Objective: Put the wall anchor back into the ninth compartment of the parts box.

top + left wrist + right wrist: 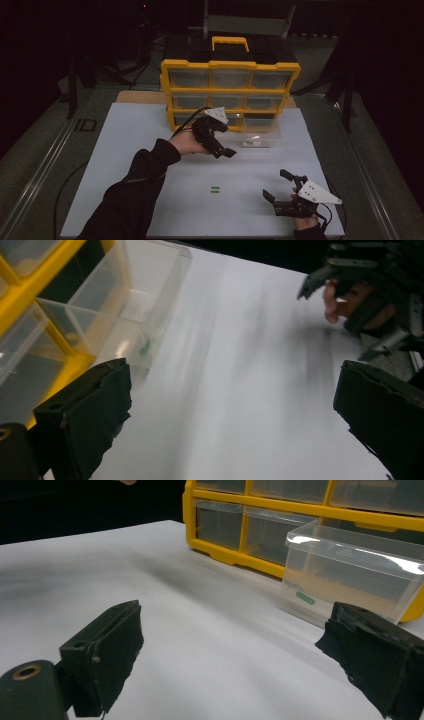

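Observation:
A yellow drawer cabinet (230,90) with clear drawers stands at the back of the white mat (150,165). One clear drawer (260,134) sticks out in front of its bottom row at the right; a small green piece (305,598) lies inside it (145,346). My left gripper (226,151) hovers just left of that drawer, jaws open and empty (232,380). My right gripper (276,184) rests near the mat's front right, open with nothing between its jaws (232,625). Two short green strips (215,189) lie on the mat between the arms.
The cabinet has a yellow carry handle (230,42) on top. A metal rail (45,165) runs along the left of the table. Dark surroundings lie beyond the table edges. In the left gripper view, the right hand and its gripper (370,290) show at the top right.

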